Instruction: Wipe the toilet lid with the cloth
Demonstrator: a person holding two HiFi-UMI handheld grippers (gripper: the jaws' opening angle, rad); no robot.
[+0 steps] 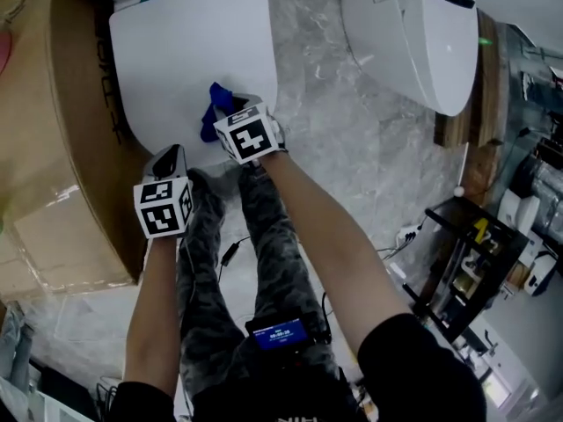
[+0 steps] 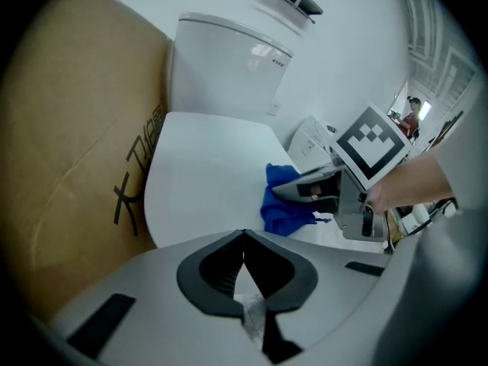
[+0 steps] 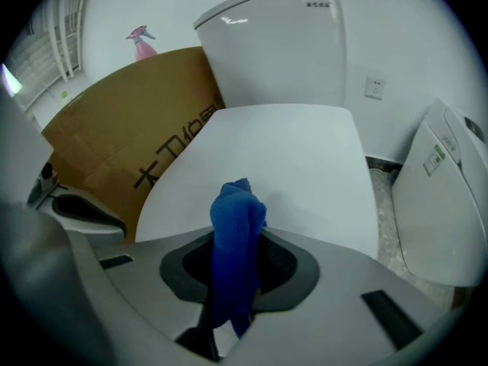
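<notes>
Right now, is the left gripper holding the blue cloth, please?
No, the right gripper clamps the blue cloth; the left gripper is empty.

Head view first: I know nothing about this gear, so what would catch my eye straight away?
A bright blue cloth stands out against the white toilet lid, pinched by the right gripper near the lid's front edge. The left gripper, shut and empty, hangs by that same edge further left, and both carry cubes with black-and-white square markers. A big cardboard box stands at the toilet's left.
</notes>
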